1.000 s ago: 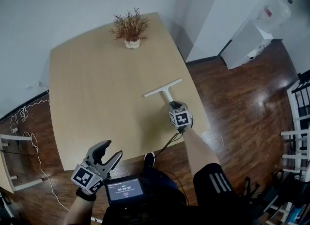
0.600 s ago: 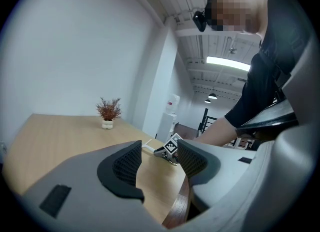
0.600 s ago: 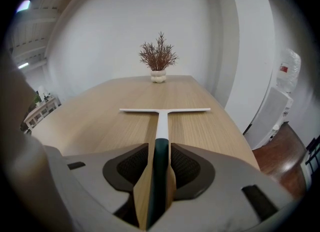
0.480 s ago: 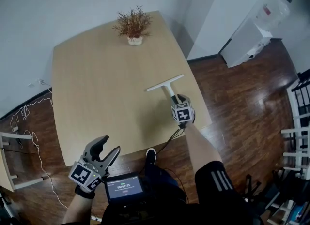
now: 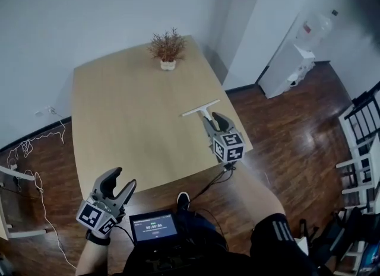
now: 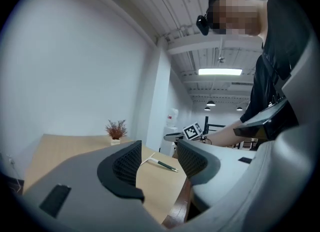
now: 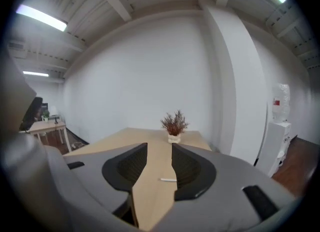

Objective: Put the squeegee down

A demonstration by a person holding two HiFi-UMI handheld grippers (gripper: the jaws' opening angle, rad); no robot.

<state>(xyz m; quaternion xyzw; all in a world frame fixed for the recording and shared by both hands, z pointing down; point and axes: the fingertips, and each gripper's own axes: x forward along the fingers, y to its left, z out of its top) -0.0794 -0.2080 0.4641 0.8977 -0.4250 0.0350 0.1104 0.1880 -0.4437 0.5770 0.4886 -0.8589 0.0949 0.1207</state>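
The squeegee [image 5: 202, 111] lies flat on the wooden table [image 5: 124, 120] near its right edge, white blade away from me and dark handle pointing at me. My right gripper [image 5: 214, 119] hovers just behind the handle's end, open, with nothing between its fingers. In the right gripper view only a white tip of the squeegee [image 7: 167, 179] shows past the open right gripper [image 7: 159, 168]. My left gripper [image 5: 116, 180] is open and empty, off the table's near edge over the floor. The left gripper view shows the squeegee [image 6: 159, 162] beyond the open left gripper [image 6: 157, 161].
A small potted dry plant [image 5: 167, 49] stands at the table's far edge. A white cabinet [image 5: 285, 67] sits by the wall to the right. A tablet [image 5: 154, 227] is at my waist. Cables [image 5: 29, 150] trail on the dark wood floor at left.
The right gripper has let go of the squeegee handle and drawn back slightly, jaws open. The squeegee rests still on the table. The left gripper has drifted down and left.
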